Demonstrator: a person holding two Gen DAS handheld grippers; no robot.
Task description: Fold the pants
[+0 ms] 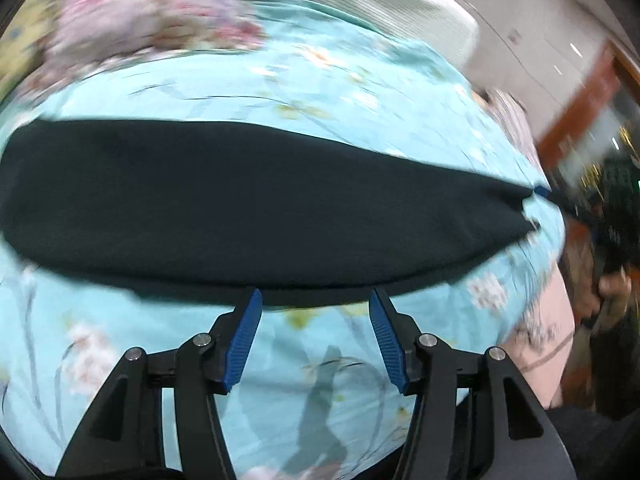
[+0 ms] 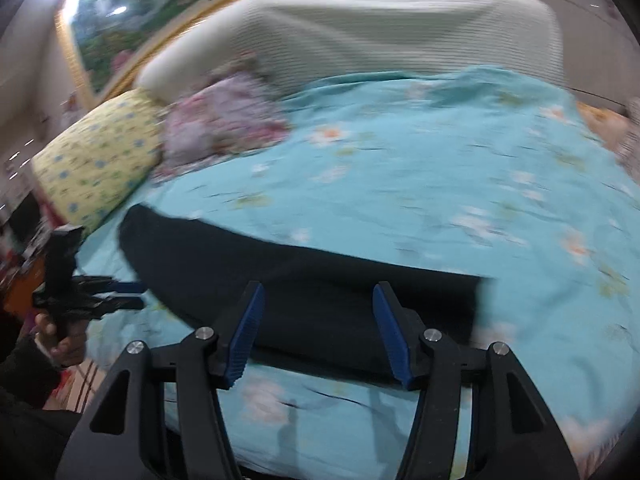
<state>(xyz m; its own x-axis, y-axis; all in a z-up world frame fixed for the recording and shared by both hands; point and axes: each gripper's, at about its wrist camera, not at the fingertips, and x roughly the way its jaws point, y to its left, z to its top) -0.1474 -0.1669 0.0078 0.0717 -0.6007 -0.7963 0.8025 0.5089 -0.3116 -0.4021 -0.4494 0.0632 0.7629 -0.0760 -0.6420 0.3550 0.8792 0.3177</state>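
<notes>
The black pants (image 1: pixel 256 200) lay in a long band across the blue floral bedspread (image 1: pixel 360 92), long axis running crosswise to both our grippers. Our left gripper (image 1: pixel 315 320) hung jaws spread, empty, at the near edge; our right gripper (image 2: pixel 318 320), also gaping, sat nearer the squared end.

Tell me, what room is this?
Most likely a bedroom. The pants lie on a bed with a blue flowered sheet, pillows sit at its head, and a padded headboard stands behind.
</notes>
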